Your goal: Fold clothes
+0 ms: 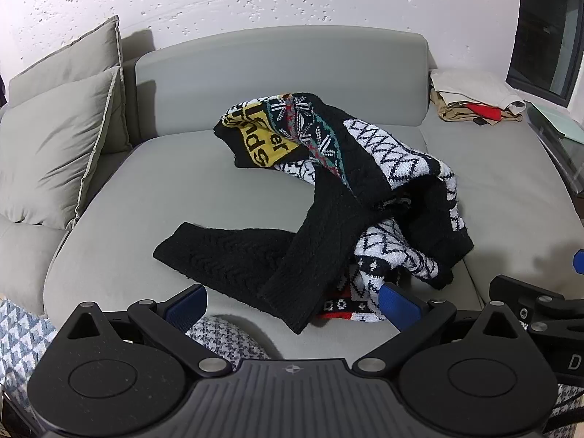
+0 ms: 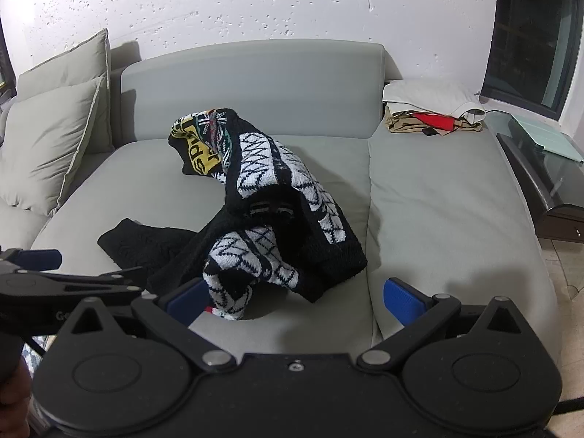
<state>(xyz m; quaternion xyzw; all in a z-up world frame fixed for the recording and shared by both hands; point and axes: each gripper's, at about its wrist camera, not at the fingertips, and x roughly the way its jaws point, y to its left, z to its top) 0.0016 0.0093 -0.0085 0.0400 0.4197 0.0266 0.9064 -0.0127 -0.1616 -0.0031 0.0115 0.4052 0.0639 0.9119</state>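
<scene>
A crumpled knit sweater, black with white lattice bands and a yellow patch, lies in a heap on the grey sofa seat. One black sleeve stretches left toward the front edge. My left gripper is open and empty, just before the sweater's near edge. In the right wrist view the sweater lies ahead, and my right gripper is open and empty, its left pad close to the white hem. The left gripper shows at the left edge there.
Two grey cushions lean at the sofa's left end. A stack of folded clothes sits at the back right of the seat. A dark glass side table stands to the right. A patterned rug lies below the sofa front.
</scene>
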